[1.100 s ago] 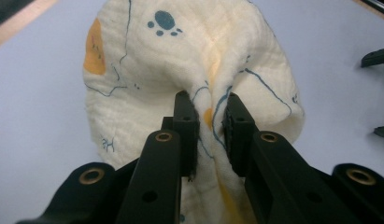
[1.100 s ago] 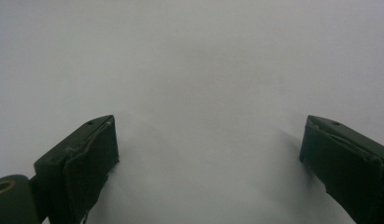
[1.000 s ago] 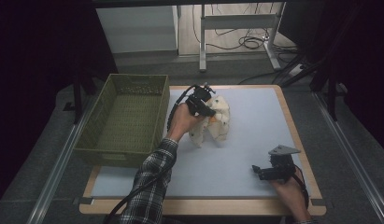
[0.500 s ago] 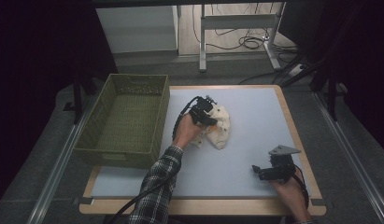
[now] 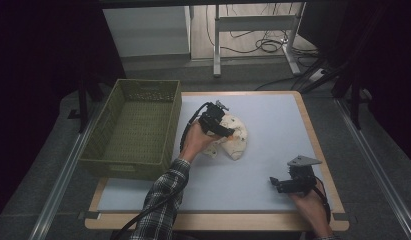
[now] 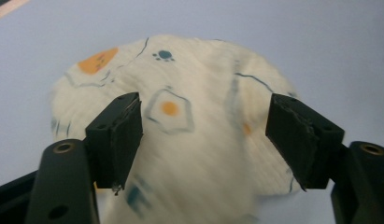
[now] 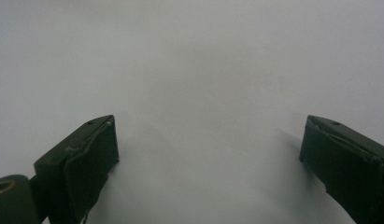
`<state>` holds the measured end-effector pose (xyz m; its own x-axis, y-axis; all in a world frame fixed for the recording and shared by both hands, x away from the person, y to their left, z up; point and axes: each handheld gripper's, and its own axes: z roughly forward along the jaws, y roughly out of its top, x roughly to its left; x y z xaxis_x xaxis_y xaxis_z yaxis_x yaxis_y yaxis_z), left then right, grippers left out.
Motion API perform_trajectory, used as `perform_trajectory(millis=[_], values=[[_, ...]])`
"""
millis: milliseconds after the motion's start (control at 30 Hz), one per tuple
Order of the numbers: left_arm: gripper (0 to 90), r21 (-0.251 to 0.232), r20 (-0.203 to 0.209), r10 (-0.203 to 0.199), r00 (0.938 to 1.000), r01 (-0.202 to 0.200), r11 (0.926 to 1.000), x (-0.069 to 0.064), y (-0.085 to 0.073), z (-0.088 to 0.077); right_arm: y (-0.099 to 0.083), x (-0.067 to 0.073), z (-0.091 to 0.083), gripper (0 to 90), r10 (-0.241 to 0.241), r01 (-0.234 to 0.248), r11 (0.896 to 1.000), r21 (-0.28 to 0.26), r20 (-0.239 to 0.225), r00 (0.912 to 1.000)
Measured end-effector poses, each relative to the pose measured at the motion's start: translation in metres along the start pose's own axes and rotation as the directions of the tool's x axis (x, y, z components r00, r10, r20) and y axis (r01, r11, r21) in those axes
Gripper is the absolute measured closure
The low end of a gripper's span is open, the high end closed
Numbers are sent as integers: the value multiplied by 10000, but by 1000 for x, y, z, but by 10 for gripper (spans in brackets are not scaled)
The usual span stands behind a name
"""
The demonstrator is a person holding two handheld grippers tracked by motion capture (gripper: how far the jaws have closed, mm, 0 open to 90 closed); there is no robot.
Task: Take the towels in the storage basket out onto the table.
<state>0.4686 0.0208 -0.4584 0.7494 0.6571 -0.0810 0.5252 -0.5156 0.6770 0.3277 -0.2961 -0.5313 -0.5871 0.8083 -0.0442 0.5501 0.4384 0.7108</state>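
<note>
A cream cloth (image 5: 239, 144) printed with orange and blue figures lies crumpled on the pale blue table top (image 5: 273, 115), near its middle. My left gripper (image 5: 230, 132) hangs just over the cloth. Its jaws have just been opening and now stand wide apart, with the cloth (image 6: 189, 70) lying below them and neither pad pressing on it. The left gripper (image 6: 206, 135) looks down at the fabric. My right gripper (image 5: 274, 183) rests near the front right corner, open, with bare table between its jaws (image 7: 208, 149).
A green mesh basket (image 5: 127, 166) stands along the table's left side, close to the left forearm. The wooden table edge (image 5: 323, 155) runs down the right. Cables and a metal frame lie on the floor beyond the far edge.
The left hand has come down and its jaws have spread apart. The cloth, held up a second ago, now lies on the table. The right gripper has kept still.
</note>
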Motion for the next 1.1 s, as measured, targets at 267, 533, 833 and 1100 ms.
perform_trajectory(millis=[267,533,833,1100], values=[[211,-378,-178,-127,9998,121,9992,-4,-10,-18,0,0,0,42,-13,13,10000,17,26,10000],[363,-525,-383,-229,9990,209,9984,-13,-40,-27,0,0,0,46,-10,10,10000,17,2,10000],[446,-890,-309,-315,9990,286,9956,-29,-73,-42,0,0,-3,196,273,-269,9995,-148,254,9993],[489,-646,-87,-357,9993,351,9973,-36,-98,-40,11,10,-2,409,221,-225,9997,-78,-422,9989]])
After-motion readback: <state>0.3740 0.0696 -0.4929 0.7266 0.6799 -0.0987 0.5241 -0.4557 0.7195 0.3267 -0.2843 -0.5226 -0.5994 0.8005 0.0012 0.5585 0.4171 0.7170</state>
